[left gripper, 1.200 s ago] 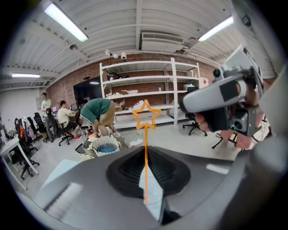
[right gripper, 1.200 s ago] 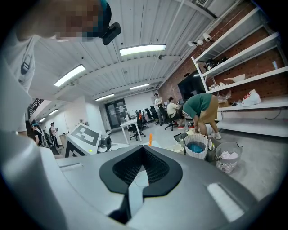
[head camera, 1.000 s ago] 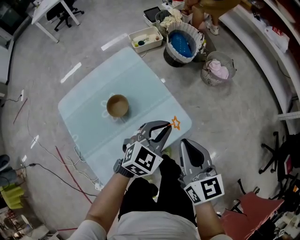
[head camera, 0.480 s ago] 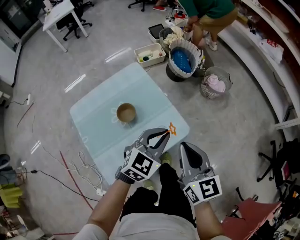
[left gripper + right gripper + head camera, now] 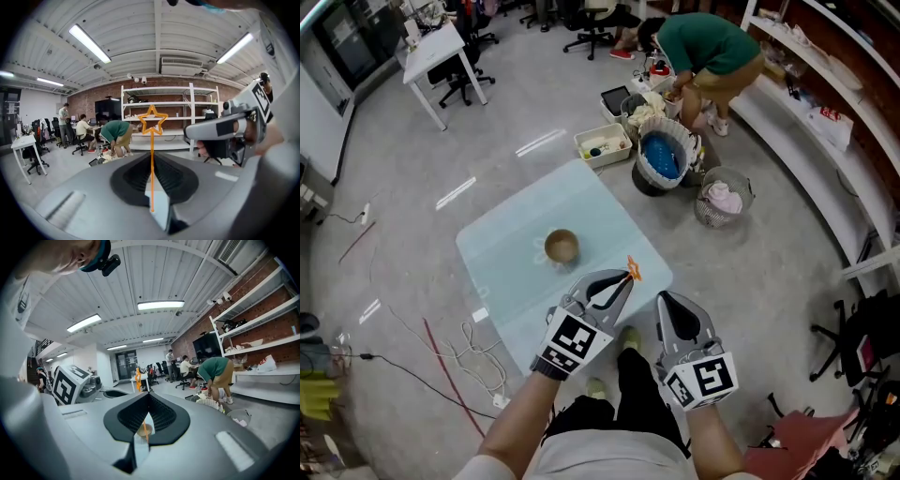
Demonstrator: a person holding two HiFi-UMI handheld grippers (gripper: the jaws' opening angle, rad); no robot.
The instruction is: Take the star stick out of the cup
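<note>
The star stick (image 5: 152,159) is gripped between the clenched jaws of the left gripper (image 5: 623,279), with its orange star projecting beyond the jaw tips. It is held clear of the cup (image 5: 562,247), to the cup's near right, above the edge of the pale blue tabletop (image 5: 511,272). The cup is seen upright near the middle of that tabletop. The right gripper (image 5: 664,299) is closed on nothing and is held farther from the cup, just beside the left gripper.
</note>
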